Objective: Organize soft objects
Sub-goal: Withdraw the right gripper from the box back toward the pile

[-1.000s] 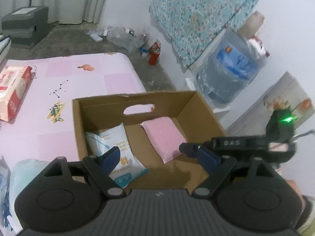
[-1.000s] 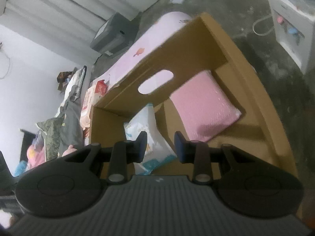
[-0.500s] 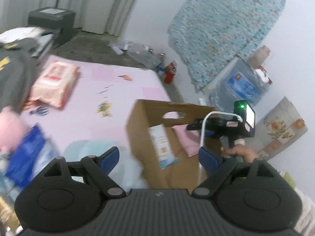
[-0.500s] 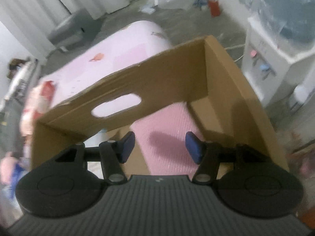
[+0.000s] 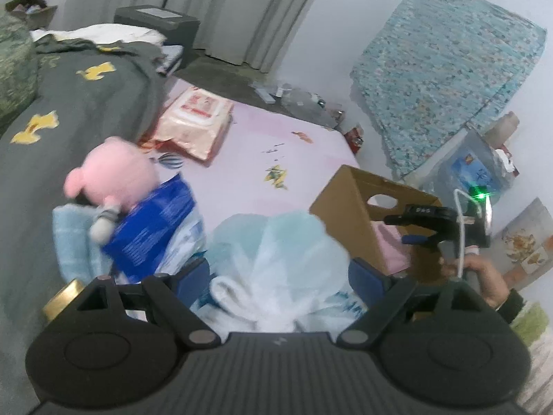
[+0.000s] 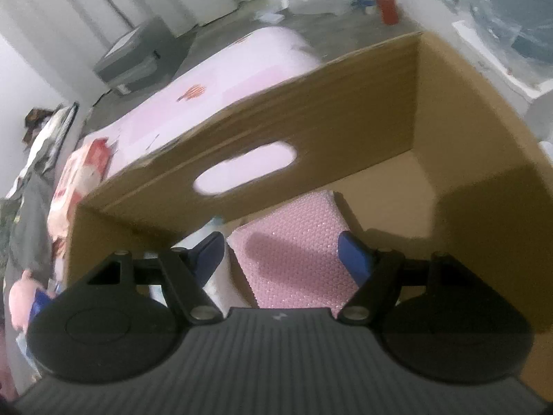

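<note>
Presently, in the left wrist view, the left gripper (image 5: 278,275) is seen with jaws spread wide and nothing pressed between the pads. A pale plastic bag of soft goods (image 5: 276,256) lies directly ahead at lower centre, its bulk between the blue fingertips (image 5: 363,271) and its long axis running roughly up the frame. A pink plush toy (image 5: 114,173) and a blue packet (image 5: 152,228) are noted at centre left, a wipes pack (image 5: 197,121) at upper centre left. The cardboard box (image 5: 349,214) sits right of centre; the right gripper (image 5: 420,228) is seen hanging over it. The left gripper is judged nearer the bag.

Next, in the right wrist view, the right gripper (image 6: 281,254) is recorded with jaws opening; no pad contact is seen. A pink pad (image 6: 293,242) lies flat on the box (image 6: 311,131) floor, straight ahead at lower centre, long axis along the pointing line. A white packet (image 6: 217,283) is partly hidden at lower left.
</note>
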`<control>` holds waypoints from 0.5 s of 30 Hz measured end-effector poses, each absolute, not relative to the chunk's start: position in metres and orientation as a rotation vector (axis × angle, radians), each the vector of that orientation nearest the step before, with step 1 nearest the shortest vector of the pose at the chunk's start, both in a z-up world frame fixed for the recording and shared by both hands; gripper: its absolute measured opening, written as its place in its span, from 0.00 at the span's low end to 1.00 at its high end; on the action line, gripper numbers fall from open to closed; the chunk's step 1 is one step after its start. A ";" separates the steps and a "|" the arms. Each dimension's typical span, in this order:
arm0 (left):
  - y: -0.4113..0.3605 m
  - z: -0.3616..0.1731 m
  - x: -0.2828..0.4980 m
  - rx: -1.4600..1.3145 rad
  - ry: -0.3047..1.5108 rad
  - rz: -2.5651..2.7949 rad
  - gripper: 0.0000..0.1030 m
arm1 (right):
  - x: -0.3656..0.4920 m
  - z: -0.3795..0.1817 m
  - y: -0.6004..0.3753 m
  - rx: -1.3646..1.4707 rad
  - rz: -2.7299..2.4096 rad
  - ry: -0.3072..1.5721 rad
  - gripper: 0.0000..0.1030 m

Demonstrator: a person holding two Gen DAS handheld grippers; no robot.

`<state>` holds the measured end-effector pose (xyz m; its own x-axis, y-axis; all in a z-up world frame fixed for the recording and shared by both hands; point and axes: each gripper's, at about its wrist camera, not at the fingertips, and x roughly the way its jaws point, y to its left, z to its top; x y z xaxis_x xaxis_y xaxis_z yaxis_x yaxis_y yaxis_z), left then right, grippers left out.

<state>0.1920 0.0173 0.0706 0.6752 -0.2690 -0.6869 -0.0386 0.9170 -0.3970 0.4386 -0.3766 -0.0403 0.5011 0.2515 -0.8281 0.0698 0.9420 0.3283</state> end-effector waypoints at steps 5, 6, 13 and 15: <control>0.035 0.070 0.164 -0.381 0.781 -0.068 0.86 | 0.431 -0.025 -0.387 0.406 0.109 1.015 0.71; 0.038 0.071 0.159 -0.373 0.768 -0.056 0.86 | 0.428 -0.019 -0.391 0.433 0.120 1.006 0.71; 0.056 0.067 0.130 -0.335 0.724 0.029 0.86 | 0.393 0.030 -0.389 0.530 0.268 0.959 0.71; 0.057 0.064 0.124 -0.339 0.718 0.035 0.86 | 0.382 0.044 -0.375 0.530 0.337 0.959 0.71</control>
<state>0.1236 0.0574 0.0643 0.7550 -0.0836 -0.6504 -0.1472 0.9449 -0.2924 0.3824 -0.3748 0.0437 0.5378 0.4953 -0.6823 -0.0403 0.8235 0.5659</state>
